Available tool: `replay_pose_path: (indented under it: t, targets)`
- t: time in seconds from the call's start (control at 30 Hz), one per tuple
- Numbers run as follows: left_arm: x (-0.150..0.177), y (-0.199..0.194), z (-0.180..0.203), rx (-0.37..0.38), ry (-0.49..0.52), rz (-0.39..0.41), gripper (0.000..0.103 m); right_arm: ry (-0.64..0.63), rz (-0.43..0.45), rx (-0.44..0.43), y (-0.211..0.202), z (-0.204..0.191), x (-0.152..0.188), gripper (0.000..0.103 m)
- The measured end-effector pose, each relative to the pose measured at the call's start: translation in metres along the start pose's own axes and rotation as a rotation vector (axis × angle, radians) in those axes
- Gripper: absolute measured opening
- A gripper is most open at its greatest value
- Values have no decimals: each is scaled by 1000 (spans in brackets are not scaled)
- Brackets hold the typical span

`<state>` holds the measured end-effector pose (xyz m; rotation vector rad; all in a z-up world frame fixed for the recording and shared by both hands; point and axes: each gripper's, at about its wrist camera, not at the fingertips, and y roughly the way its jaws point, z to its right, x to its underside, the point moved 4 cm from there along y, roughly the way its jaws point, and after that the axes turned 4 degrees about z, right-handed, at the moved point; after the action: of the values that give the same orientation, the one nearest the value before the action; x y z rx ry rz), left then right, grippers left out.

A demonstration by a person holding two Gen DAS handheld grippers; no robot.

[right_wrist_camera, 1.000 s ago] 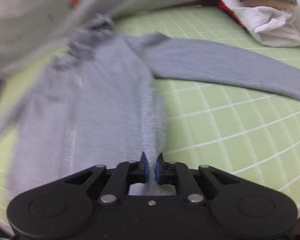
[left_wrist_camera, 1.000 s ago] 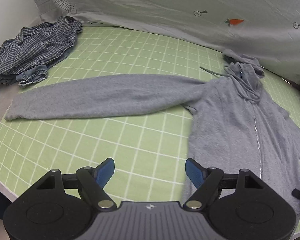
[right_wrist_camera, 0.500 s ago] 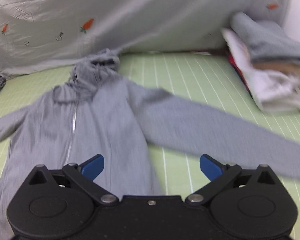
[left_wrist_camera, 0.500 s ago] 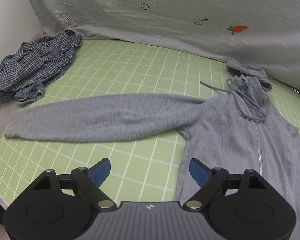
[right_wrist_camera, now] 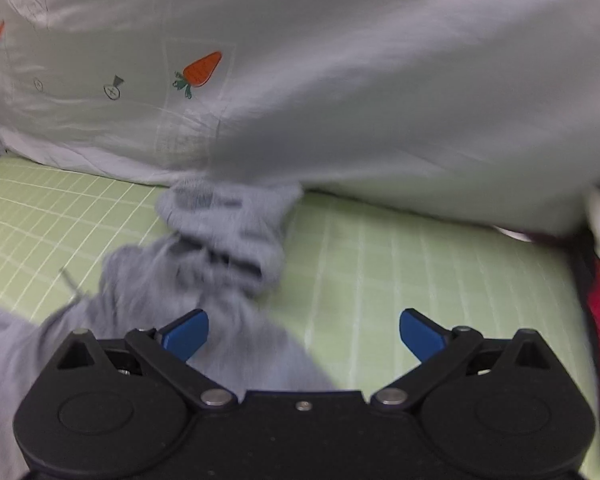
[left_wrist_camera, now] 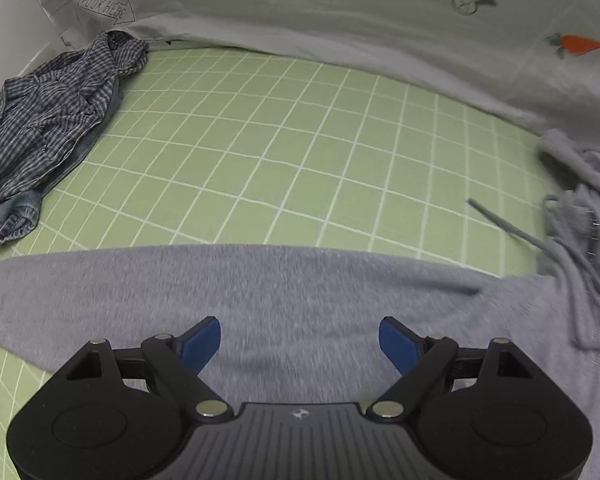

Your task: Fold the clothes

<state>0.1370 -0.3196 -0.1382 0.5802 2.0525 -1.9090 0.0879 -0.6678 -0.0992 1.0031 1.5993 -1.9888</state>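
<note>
Hoodie (left_wrist_camera: 284, 292) is seen spread flat on the green checked sheet (left_wrist_camera: 300, 152), its sleeve stretched across beneath the left claw (left_wrist_camera: 300, 340), whose blue fingers are held wide apart with nothing gripped. Over the bunched hood (right_wrist_camera: 228, 236) the right claw (right_wrist_camera: 304, 334) is held, equally wide and empty. A checked shirt (left_wrist_camera: 48, 128) is heaped far left.

Even soft light, weak shadows; right view motion-blurred (left milder); fisheye bending, dark corners.
</note>
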Motion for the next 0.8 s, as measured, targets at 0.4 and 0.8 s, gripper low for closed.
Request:
replay_pose_path:
  t: [0.4,0.8]
  targets:
    - [6,35,-5,-25,-42,-41,103,149,187,136,-18,60,-21,12]
    - [-18,24,16,20,46,18,101,368,-31,263,-17,112,38,90]
